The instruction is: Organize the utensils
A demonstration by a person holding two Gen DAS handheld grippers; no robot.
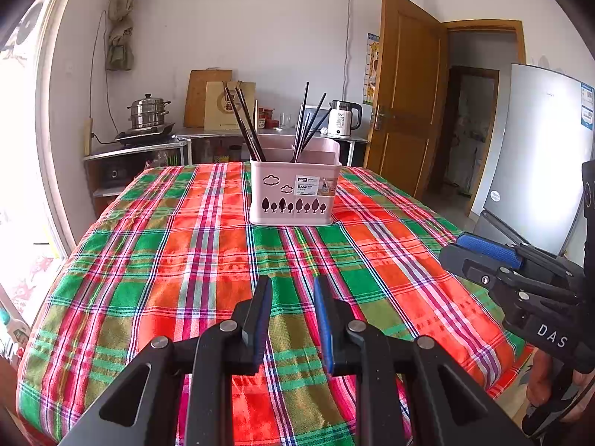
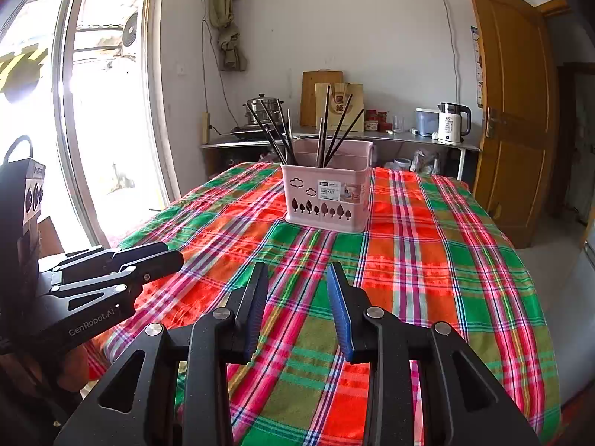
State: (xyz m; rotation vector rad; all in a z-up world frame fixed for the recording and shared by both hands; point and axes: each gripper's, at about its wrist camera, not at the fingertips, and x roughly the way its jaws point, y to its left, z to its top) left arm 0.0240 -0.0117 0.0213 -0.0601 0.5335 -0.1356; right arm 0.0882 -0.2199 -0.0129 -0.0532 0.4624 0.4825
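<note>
Both grippers, left (image 1: 292, 286) and right (image 2: 297, 271), stand partly open and empty. The basket (image 1: 293, 193) is well ahead of the jaws. A careless reach could knock its leaning chopsticks (image 1: 245, 126) or tip it.

The tablecloth (image 1: 167, 260) is woven plaid cloth, matt and faintly creased. The basket (image 1: 293, 193) is smooth pale-pink plastic with a soft sheen and a paper label. The chopsticks (image 1: 247, 126) in it look dark and sleek. The left gripper (image 1: 292, 297) and right gripper (image 2: 297, 282) are matt black, with ribbed blue pads (image 2: 340, 308) and shiny metal pivot pins
</note>
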